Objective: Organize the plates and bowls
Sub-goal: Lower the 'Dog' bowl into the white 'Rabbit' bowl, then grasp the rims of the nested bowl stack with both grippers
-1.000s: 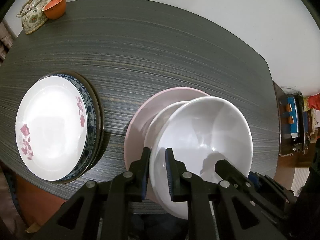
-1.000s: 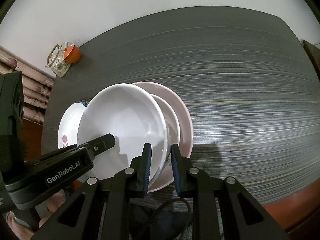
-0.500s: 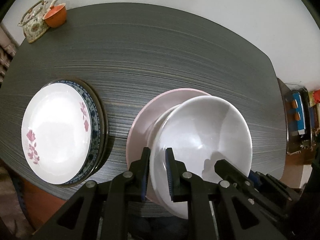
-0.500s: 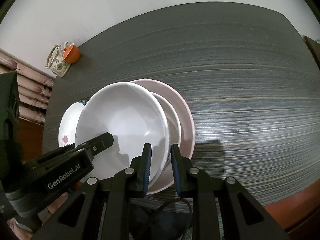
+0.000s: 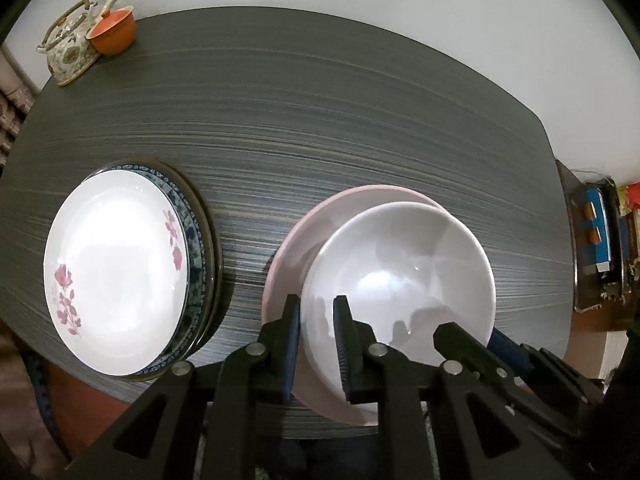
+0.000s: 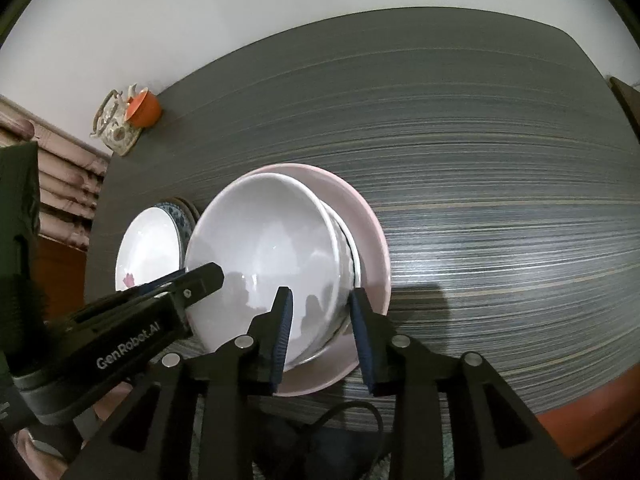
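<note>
A large white bowl (image 5: 400, 272) (image 6: 264, 248) sits nested on a smaller white bowl (image 6: 354, 248), which rests on a pink plate (image 5: 304, 224) (image 6: 368, 216). My left gripper (image 5: 316, 312) straddles the bowl's left rim, one finger inside and one outside. Its jaws are just starting to open and its pads still lie against the wall. My right gripper (image 6: 320, 300) straddles the right rim. Its jaws are opening too, with clear gaps on both sides of the rim. To the left, a floral white plate (image 5: 116, 264) (image 6: 148, 248) lies on a blue-rimmed plate (image 5: 196, 236).
The dark wood-grain table (image 5: 320, 100) stretches away behind the dishes. A patterned teapot (image 5: 68, 52) and an orange cup (image 5: 114, 32) stand at its far left corner. The near table edge lies just under both grippers. A cluttered shelf (image 5: 596, 240) stands at the right.
The white bowl has settled lower and more squarely onto the bowl beneath. The right gripper's jaws have spread clearly wider around the rim. The left jaws have barely widened.
</note>
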The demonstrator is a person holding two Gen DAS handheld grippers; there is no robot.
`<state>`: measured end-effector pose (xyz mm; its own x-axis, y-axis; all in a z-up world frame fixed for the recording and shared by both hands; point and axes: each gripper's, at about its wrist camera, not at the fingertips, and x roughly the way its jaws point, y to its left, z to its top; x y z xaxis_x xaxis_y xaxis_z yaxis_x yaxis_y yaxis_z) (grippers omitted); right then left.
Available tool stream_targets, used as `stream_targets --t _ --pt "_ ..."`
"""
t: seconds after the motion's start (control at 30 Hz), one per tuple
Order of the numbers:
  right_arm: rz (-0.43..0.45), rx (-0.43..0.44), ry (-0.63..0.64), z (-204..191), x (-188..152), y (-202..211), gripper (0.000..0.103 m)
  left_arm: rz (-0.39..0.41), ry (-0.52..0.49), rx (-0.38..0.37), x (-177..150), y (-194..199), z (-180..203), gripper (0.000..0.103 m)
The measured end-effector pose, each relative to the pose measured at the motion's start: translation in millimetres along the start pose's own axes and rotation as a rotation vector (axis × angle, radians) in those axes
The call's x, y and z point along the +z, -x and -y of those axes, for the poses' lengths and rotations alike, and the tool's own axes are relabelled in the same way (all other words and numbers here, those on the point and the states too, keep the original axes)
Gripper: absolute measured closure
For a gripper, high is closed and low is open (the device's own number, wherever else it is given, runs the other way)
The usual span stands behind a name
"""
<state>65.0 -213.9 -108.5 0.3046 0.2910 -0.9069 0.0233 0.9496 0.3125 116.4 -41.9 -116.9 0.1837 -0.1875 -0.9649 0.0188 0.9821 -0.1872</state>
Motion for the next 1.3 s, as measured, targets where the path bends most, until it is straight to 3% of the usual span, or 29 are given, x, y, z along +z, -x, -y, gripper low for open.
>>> stream_targets --t 0.57,0.97,1.3 --pt "0.07 0.013 -0.024 13 -5 35 0.069 0.031 0.108 -0.121 1 38 -51 0.081" --pt "0.044 -0.008 -0.087 32 -11 30 0.069 -0.037 0.189 -0.183 0 26 -77 0.081" --pt "0.003 -0.015 -0.147 43 -9 14 0.069 -0.066 0.196 -0.165 5 7 -71 0.081"
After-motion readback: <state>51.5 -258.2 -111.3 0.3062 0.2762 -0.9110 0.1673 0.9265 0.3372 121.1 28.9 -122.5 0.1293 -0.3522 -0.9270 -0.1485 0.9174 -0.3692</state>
